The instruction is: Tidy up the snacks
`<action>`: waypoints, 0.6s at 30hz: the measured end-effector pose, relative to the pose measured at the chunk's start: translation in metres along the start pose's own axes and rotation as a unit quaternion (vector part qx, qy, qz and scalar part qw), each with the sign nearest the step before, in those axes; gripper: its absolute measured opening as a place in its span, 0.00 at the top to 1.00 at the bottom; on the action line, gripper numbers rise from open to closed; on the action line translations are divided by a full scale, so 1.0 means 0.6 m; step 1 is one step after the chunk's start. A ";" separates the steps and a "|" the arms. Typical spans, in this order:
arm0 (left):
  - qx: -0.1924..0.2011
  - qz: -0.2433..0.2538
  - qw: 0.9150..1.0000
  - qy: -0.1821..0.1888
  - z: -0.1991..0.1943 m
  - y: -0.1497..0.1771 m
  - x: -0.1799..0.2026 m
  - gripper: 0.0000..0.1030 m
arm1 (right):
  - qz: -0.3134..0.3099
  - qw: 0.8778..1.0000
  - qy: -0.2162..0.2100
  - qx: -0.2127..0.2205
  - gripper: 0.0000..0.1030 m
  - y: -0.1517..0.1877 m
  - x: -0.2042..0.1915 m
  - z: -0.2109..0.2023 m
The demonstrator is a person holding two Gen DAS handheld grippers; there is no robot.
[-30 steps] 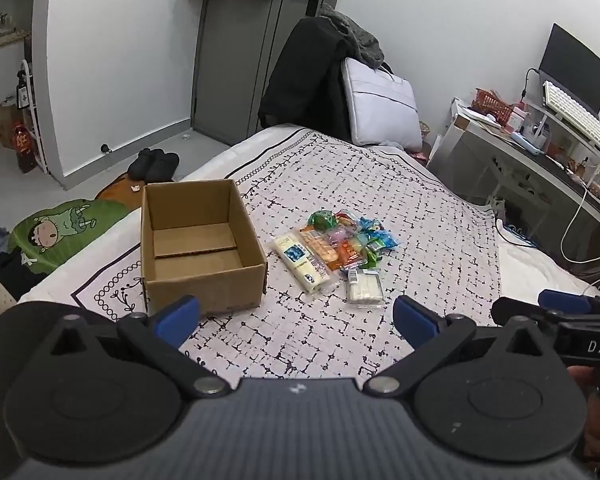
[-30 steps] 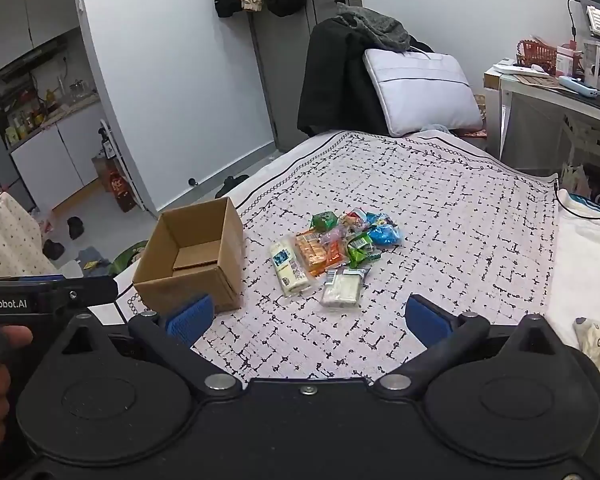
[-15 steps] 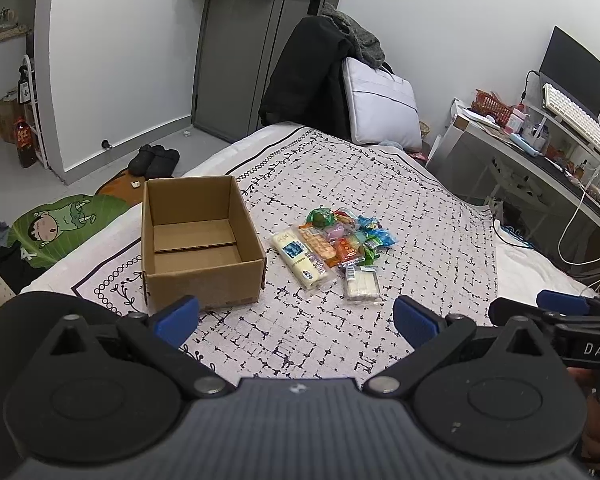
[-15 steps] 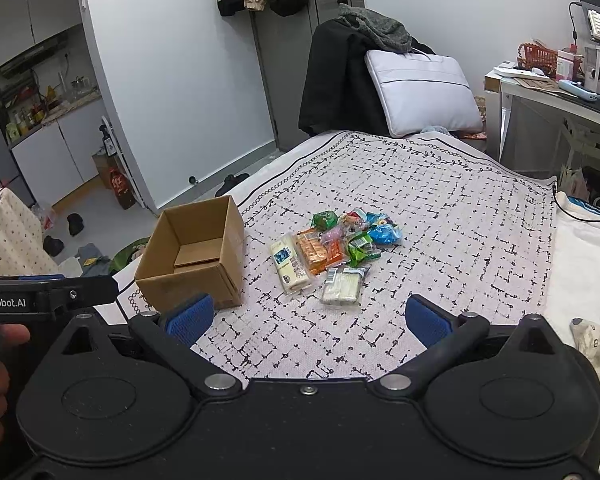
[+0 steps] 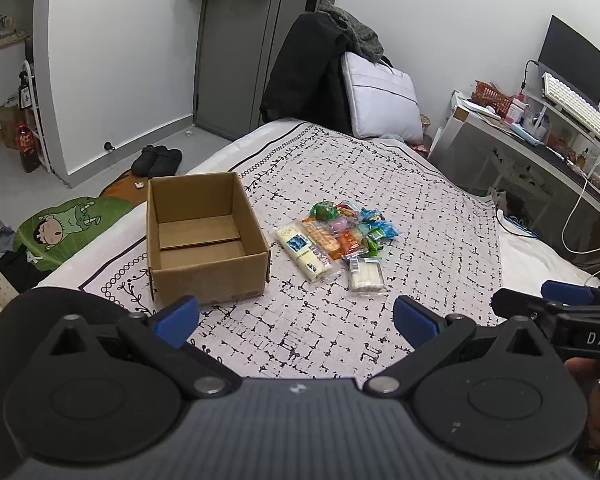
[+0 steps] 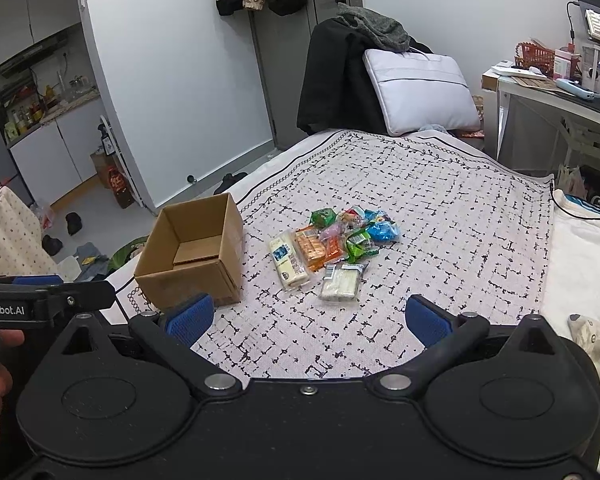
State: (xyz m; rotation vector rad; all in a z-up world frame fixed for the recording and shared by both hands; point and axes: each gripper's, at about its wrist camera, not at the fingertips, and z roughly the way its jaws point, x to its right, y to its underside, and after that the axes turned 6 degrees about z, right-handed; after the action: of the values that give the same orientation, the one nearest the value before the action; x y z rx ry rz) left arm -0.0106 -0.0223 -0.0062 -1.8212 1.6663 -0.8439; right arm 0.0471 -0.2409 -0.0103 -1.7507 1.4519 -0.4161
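On the patterned white bedspread (image 5: 380, 344), the open brown cardboard box (image 5: 204, 240) stands empty; the pile of coloured snack packets (image 5: 336, 240) lies just beside it, untouched. Left gripper (image 5: 296, 320) and right gripper (image 6: 306, 318) hover spread wide, holding nothing. Sorting not yet begun.

We see a matt brown cardboard box (image 5: 204, 236), glossy plastic snack wrappers (image 5: 336, 236), and a soft woven cloth bedspread (image 5: 420, 216) beneath them

Open brown cardboard box (image 5: 204, 240) sits upright on the bed. Pile of wrapped snacks (image 5: 336, 240) lies just beside it, apart.
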 end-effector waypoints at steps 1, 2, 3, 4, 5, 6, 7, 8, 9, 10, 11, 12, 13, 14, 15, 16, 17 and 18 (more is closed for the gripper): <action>0.000 0.000 1.000 0.000 -0.001 0.001 0.000 0.00 | 0.000 1.000 0.000 0.000 0.00 0.000 0.000 0.000; 0.000 -0.001 1.000 0.000 -0.001 0.001 0.000 0.00 | 0.000 1.000 0.000 0.000 0.00 0.000 0.001 0.000; 0.000 0.000 1.000 0.000 -0.001 0.001 0.001 0.00 | 0.000 1.000 0.000 0.000 0.00 0.000 0.001 0.000; 0.000 0.000 1.000 0.000 -0.001 0.000 0.001 0.00 | 0.001 1.000 0.000 0.000 0.00 0.000 0.001 0.000; 0.000 0.000 1.000 0.000 -0.001 0.000 0.000 0.00 | 0.001 1.000 0.000 0.000 0.00 0.000 0.000 0.000; 0.000 0.000 1.000 0.000 -0.001 0.000 0.000 0.00 | 0.001 1.000 0.001 0.000 0.00 0.000 0.000 0.000; 0.000 0.000 1.000 0.000 -0.002 0.000 0.000 0.00 | 0.002 1.000 0.001 0.000 0.00 0.001 0.000 -0.001; 0.000 0.000 1.000 0.000 -0.001 0.000 0.000 0.00 | 0.002 1.000 0.001 0.000 0.00 0.001 0.001 -0.001; 0.000 0.000 1.000 0.000 -0.001 0.000 0.000 0.00 | 0.002 1.000 0.001 0.000 0.00 0.002 0.001 -0.002; 0.000 0.000 1.000 0.000 -0.002 0.000 0.000 0.00 | 0.002 1.000 0.001 0.000 0.00 0.002 0.001 -0.002; 0.000 -0.001 1.000 0.000 -0.001 -0.001 0.000 0.00 | 0.002 1.000 0.001 0.001 0.00 0.002 0.002 -0.002; 0.001 -0.001 1.000 0.000 -0.002 0.001 0.001 0.00 | 0.002 1.000 0.001 0.000 0.00 0.001 0.001 -0.002; 0.001 -0.001 1.000 0.000 -0.003 0.001 0.001 0.00 | 0.003 1.000 0.001 0.000 0.00 0.002 0.002 -0.002; 0.001 -0.001 1.000 0.001 -0.004 0.002 0.001 0.00 | 0.002 1.000 0.001 0.000 0.00 0.002 0.001 -0.002; 0.002 -0.002 1.000 0.001 -0.005 0.002 0.001 0.00 | 0.002 1.000 0.001 0.001 0.00 0.002 0.002 -0.002; 0.002 -0.002 1.000 0.001 -0.006 0.002 0.001 0.00 | 0.002 1.000 0.001 0.001 0.00 0.002 0.001 -0.002; 0.002 -0.002 1.000 0.002 -0.005 0.002 0.001 0.00 | 0.003 1.000 0.000 0.001 0.00 0.002 0.002 -0.002; 0.001 -0.002 1.000 0.003 -0.005 0.002 0.002 0.00 | 0.003 1.000 0.000 0.002 0.00 0.003 0.002 -0.003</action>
State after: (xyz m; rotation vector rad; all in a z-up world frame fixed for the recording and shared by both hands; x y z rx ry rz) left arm -0.0139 -0.0234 -0.0050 -1.8232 1.6641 -0.8543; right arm 0.0452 -0.2428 -0.0109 -1.7425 1.4558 -0.4144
